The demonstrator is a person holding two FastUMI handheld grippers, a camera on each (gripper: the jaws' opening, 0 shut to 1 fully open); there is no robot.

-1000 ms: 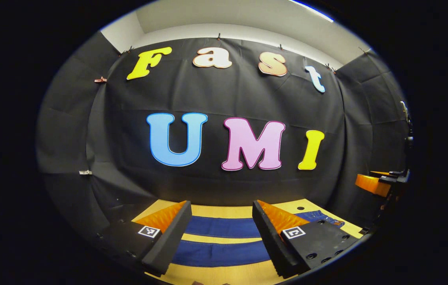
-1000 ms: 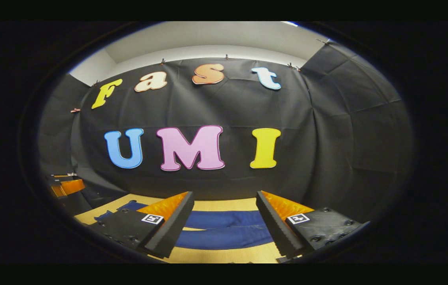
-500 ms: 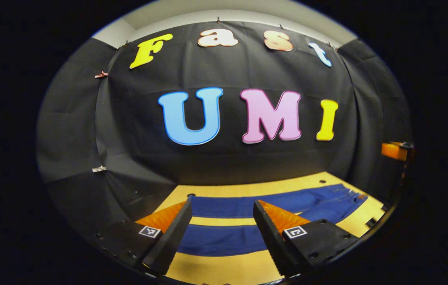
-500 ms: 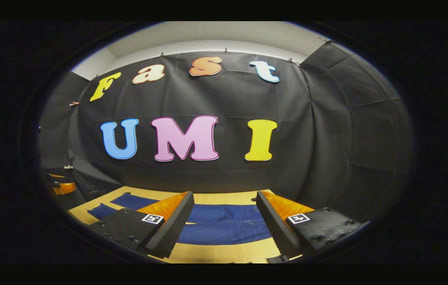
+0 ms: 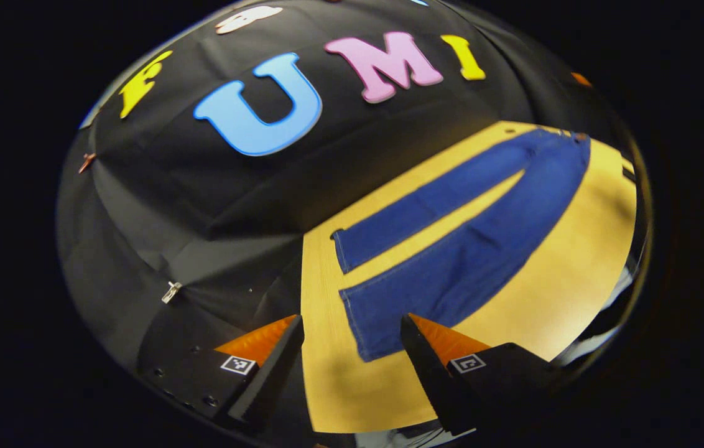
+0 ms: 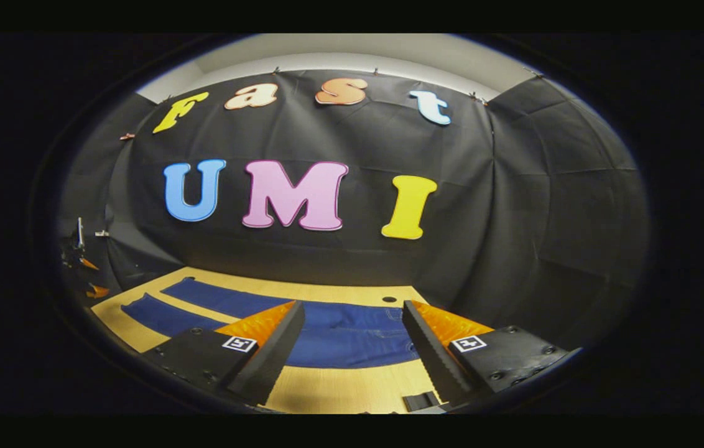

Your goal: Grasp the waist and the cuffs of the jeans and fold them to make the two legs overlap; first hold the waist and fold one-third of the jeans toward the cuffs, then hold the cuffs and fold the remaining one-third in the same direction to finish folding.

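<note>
1. The jeans (image 5: 451,249) lie flat and unfolded on the wooden desk (image 5: 327,373), both legs spread apart in a narrow V with bare wood between them; the first fold, judged from this, is not yet begun.
2. The cuffs (image 5: 352,317) lie toward one end of the desk, the waist (image 6: 352,339) toward the other, so each end can be taken by its own gripper.
3. The left gripper (image 5: 352,348) hovers above the nearer leg's cuff, jaws wide apart and holding nothing, apparently lining up on that hem.
4. The right gripper (image 6: 355,339) hangs near the waist end, jaws likewise spread and empty, the denim lying between and beyond its fingers.
5. A small hole (image 6: 389,299) marks the desk near its far edge.
</note>
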